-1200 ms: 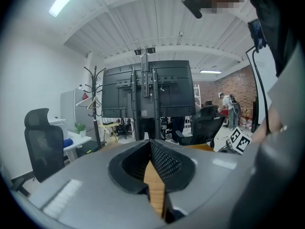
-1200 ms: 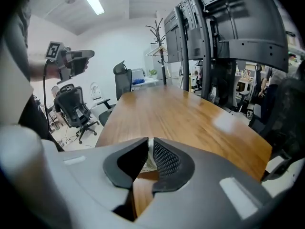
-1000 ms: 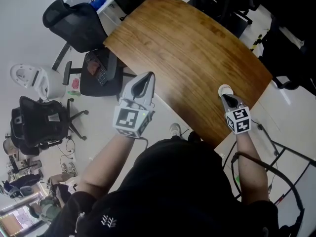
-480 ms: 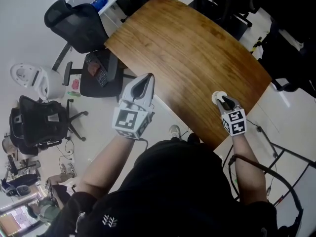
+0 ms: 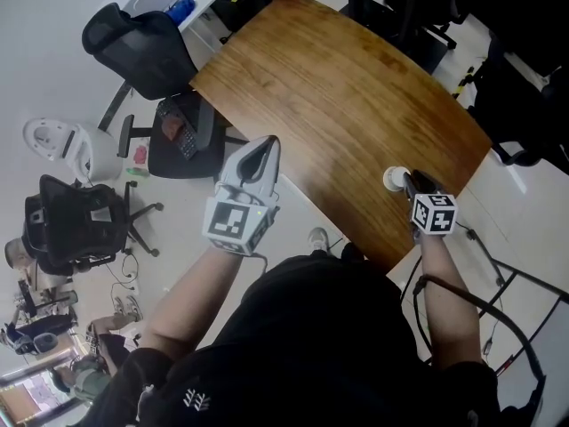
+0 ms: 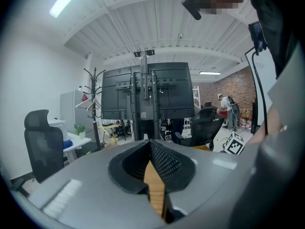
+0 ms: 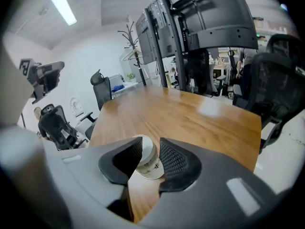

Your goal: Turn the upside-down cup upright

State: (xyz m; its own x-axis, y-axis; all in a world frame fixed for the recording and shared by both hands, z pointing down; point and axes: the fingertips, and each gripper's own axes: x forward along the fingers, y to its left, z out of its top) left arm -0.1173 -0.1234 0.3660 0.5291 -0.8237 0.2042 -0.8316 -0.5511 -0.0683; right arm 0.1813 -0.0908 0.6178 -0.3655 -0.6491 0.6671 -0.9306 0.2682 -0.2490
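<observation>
The right tongs [image 7: 151,145] are partway spread and opening, with the cup [image 7: 148,163] between the pads. It stands wide end down on the counter [image 7: 190,113], close to the near right edge. One pad covers the cup's left side, so whether either pad touches it is hard to tell. The left tongs [image 6: 149,142] are pressed together at the tips, holding nothing, hanging off the counter's near left edge

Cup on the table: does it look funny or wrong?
Yes. The small white paper cup near the edge of the brown wooden table stands upside down, wide rim on the wood, base up. Nothing looks spilled.
</observation>
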